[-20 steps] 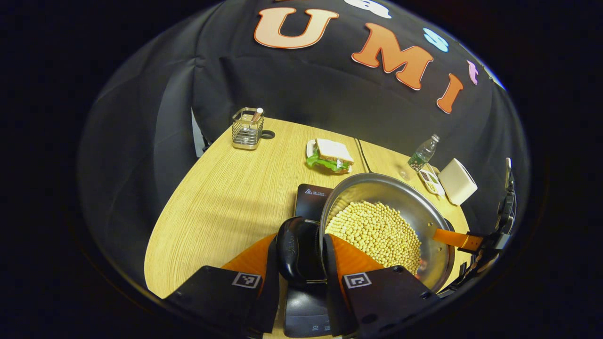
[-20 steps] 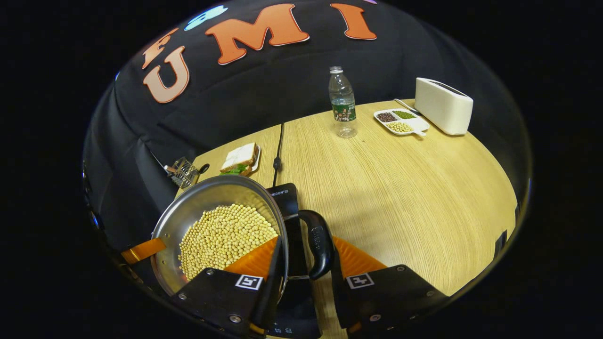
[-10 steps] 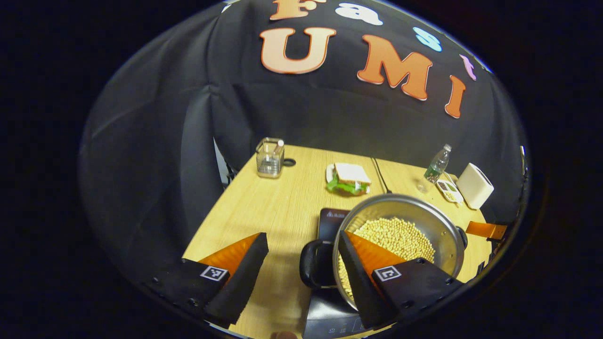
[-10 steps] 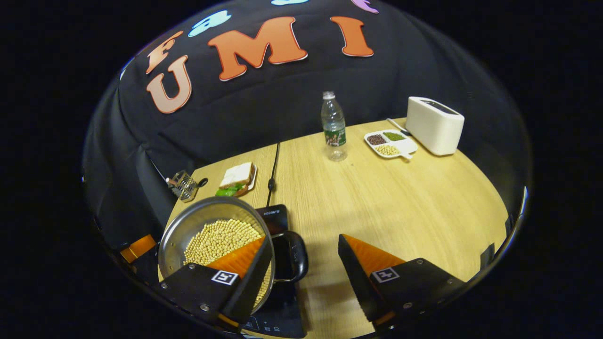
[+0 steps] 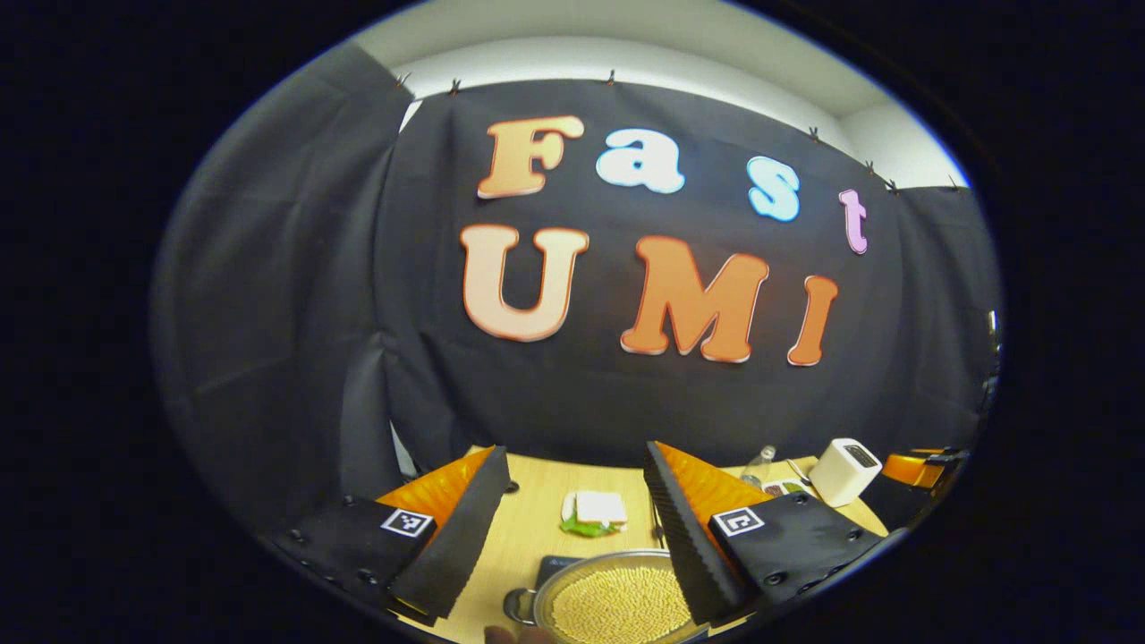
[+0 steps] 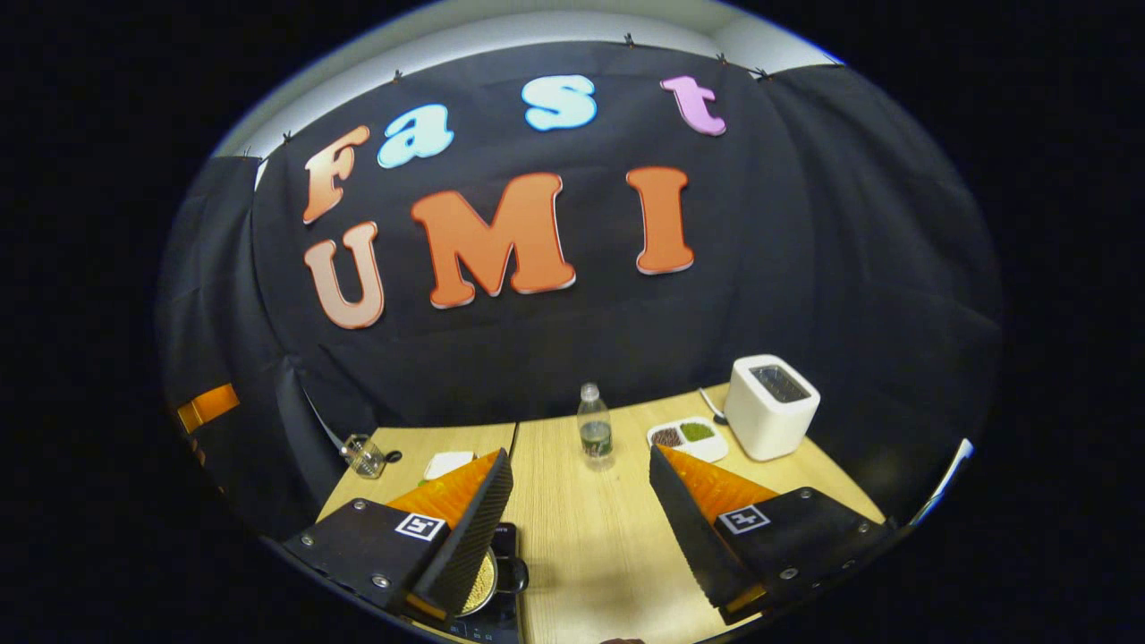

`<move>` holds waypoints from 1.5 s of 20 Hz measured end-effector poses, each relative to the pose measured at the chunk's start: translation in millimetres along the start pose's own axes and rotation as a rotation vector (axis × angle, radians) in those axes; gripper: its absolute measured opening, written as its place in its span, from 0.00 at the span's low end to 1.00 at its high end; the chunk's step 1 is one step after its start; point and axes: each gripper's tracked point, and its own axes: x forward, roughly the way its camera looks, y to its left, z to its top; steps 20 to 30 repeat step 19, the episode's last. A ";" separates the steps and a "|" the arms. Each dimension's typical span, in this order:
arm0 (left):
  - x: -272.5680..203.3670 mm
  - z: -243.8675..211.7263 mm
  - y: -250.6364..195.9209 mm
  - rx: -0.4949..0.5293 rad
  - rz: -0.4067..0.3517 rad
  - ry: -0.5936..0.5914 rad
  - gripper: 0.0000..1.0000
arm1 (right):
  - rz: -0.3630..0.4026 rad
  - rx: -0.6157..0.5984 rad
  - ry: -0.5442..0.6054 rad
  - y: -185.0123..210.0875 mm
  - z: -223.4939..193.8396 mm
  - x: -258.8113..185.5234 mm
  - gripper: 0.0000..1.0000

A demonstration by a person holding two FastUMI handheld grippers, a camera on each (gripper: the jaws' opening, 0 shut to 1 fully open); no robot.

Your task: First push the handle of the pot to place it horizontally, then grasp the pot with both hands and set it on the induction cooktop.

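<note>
A steel pot (image 5: 617, 604) filled with pale beans rests on the black induction cooktop (image 5: 555, 565) at the bottom of the left gripper view, its dark side handle (image 5: 517, 605) pointing left. My left gripper (image 5: 574, 450) hovers well above it, open and holding nothing. In the right gripper view the pot (image 6: 483, 581) peeks out behind one finger, with its other handle (image 6: 513, 577) over the cooktop (image 6: 496, 622). My right gripper (image 6: 580, 453) is also open, raised clear of the pot and holding nothing.
On the wooden table (image 6: 581, 555) stand a water bottle (image 6: 594, 434), a white sectioned tray (image 6: 684, 436), a white toaster (image 6: 771, 407), a sandwich (image 5: 595, 512) and a wire holder (image 6: 362, 456). A cable runs back from the cooktop.
Both grippers opened off the pot's two handles, then rose and drew back. The views have tilted up towards the wall. The pot stays on the cooktop.
</note>
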 end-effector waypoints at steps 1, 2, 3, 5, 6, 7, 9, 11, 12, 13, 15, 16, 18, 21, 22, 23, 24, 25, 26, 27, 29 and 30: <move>-6.5 29.6 -9.6 0.028 0.003 -0.045 0.98 | 0.018 0.002 -0.029 -1.5 20.8 -5.7 0.95; -13.9 55.3 -17.8 0.037 0.000 -0.076 0.98 | 0.031 0.002 -0.057 -3.2 41.9 -13.3 0.95; -22.9 75.9 -26.6 0.023 0.005 -0.096 0.97 | 0.030 -0.003 -0.084 -8.0 63.5 -19.6 0.95; -39.3 102.5 -44.1 -0.036 -0.011 -0.106 0.97 | 0.014 -0.020 -0.134 -24.6 98.4 -31.8 0.95; -48.9 110.4 -50.3 -0.067 -0.018 -0.098 0.97 | 0.018 -0.023 -0.156 -27.3 113.3 -40.2 0.95; -54.0 118.0 -53.0 -0.094 -0.022 -0.088 0.97 | 0.025 -0.020 -0.178 -27.3 129.2 -48.0 0.95; -59.2 137.3 -54.1 -0.130 -0.013 -0.097 0.97 | 0.046 -0.027 -0.243 -29.4 160.0 -63.6 0.95; -64.4 158.3 -47.4 -0.113 0.029 -0.135 0.98 | 0.066 -0.027 -0.308 -32.4 185.6 -76.3 0.95; -67.9 164.8 -46.9 -0.100 0.046 -0.152 0.97 | 0.063 -0.030 -0.323 -37.6 192.5 -79.3 0.95; -73.1 171.4 -50.7 -0.095 0.052 -0.167 0.98 | 0.062 -0.035 -0.332 -42.4 196.5 -83.5 0.95; -88.3 180.1 -64.6 -0.111 0.040 -0.196 0.98 | 0.073 -0.038 -0.340 -47.2 202.3 -91.1 0.95; -94.7 183.2 -67.4 -0.116 0.038 -0.208 0.98 | 0.083 -0.032 -0.343 -49.4 203.6 -94.8 1.00; -104.1 185.7 -70.0 -0.128 0.046 -0.221 0.98 | 0.095 -0.018 -0.344 -56.4 205.4 -99.2 1.00; -108.3 185.6 -73.1 -0.141 0.041 -0.223 0.98 | 0.096 -0.011 -0.342 -60.6 204.7 -103.7 1.00; -108.3 185.6 -73.1 -0.141 0.041 -0.223 0.98 | 0.096 -0.011 -0.342 -60.6 204.7 -103.7 1.00; -108.3 185.6 -73.1 -0.141 0.041 -0.223 0.98 | 0.096 -0.011 -0.342 -60.6 204.7 -103.7 1.00; -108.3 185.6 -73.1 -0.141 0.041 -0.223 0.98 | 0.096 -0.011 -0.342 -60.6 204.7 -103.7 1.00; -108.3 185.6 -73.1 -0.141 0.041 -0.223 0.98 | 0.096 -0.011 -0.342 -60.6 204.7 -103.7 1.00; -108.3 185.6 -73.1 -0.141 0.041 -0.223 0.98 | 0.096 -0.011 -0.342 -60.6 204.7 -103.7 1.00; -108.3 185.6 -73.1 -0.141 0.041 -0.223 0.98 | 0.096 -0.011 -0.342 -60.6 204.7 -103.7 1.00; -108.3 185.6 -73.1 -0.141 0.041 -0.223 0.98 | 0.096 -0.011 -0.342 -60.6 204.7 -103.7 1.00; -108.3 185.6 -73.1 -0.141 0.041 -0.223 0.98 | 0.096 -0.011 -0.342 -60.6 204.7 -103.7 1.00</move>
